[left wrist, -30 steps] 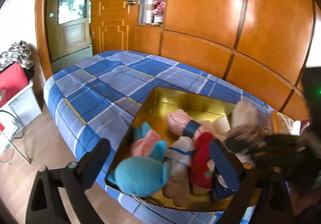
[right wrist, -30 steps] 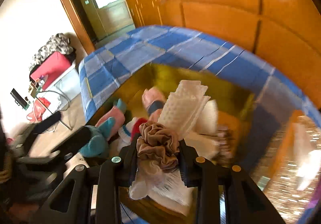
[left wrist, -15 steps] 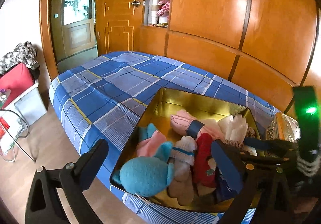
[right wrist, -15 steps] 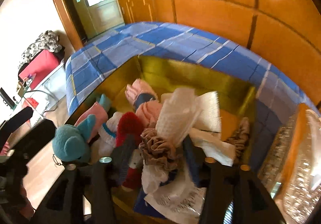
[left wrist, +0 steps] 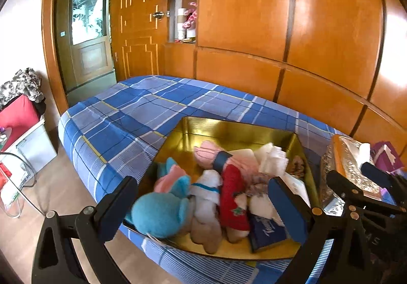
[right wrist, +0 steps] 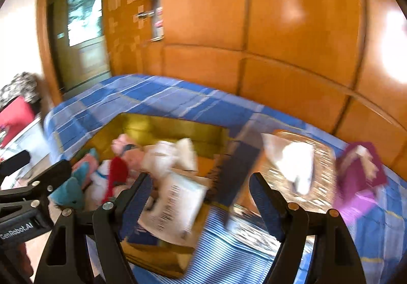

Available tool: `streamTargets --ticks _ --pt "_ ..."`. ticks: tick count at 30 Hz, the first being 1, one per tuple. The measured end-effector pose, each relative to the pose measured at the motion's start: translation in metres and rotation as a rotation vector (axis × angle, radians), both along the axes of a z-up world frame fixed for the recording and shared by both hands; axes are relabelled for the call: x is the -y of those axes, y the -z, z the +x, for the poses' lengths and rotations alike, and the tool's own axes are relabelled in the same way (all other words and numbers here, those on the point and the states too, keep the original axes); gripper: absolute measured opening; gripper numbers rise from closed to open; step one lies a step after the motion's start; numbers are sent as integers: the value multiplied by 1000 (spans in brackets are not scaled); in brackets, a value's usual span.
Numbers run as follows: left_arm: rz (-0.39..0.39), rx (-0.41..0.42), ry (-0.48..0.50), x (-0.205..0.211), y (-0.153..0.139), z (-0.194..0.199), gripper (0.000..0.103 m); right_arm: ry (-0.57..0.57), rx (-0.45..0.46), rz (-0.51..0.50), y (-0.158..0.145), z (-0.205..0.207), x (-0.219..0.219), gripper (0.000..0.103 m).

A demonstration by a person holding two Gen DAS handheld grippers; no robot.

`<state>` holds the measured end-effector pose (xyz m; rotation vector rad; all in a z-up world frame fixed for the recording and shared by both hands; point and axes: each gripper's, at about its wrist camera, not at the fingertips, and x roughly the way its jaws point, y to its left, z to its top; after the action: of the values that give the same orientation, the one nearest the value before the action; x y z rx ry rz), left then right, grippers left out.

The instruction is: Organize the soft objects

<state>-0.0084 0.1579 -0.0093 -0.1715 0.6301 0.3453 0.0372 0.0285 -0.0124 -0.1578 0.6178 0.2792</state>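
A gold tin box [left wrist: 236, 131] [right wrist: 152, 129] sits on a blue plaid bed and holds several soft things: a teal plush [left wrist: 159, 214] [right wrist: 70, 193], a red sock [left wrist: 232, 202], a pink sock with a blue band [left wrist: 211, 154], white cloths [left wrist: 273, 159] [right wrist: 169, 160] and a brown scrunchie [left wrist: 296, 165]. My left gripper [left wrist: 206, 206] is open and empty over the box's near edge. My right gripper [right wrist: 201, 204] is open and empty at the box's right edge, and it also shows in the left wrist view [left wrist: 356, 179].
A glittery tissue box [right wrist: 300, 169] [left wrist: 351, 159] and a purple packet [right wrist: 358, 172] lie right of the tin. Wooden wardrobe panels [left wrist: 279, 29] stand behind the bed. A red case [left wrist: 17, 116] and a white bin [left wrist: 35, 146] stand on the floor at left.
My right gripper opened and let the brown scrunchie and white cloth drop into the tin, then pulled back to the right. My left gripper stayed open and lifted slightly.
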Motion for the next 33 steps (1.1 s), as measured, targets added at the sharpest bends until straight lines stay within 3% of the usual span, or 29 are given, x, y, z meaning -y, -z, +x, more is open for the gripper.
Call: streamTargets --ticks 11,33 --pt "24 -1 63 38 6 -7 103 120 23 8 5 -19 38 80" --pt "17 1 64 37 7 -8 103 120 30 7 6 -24 39 80"
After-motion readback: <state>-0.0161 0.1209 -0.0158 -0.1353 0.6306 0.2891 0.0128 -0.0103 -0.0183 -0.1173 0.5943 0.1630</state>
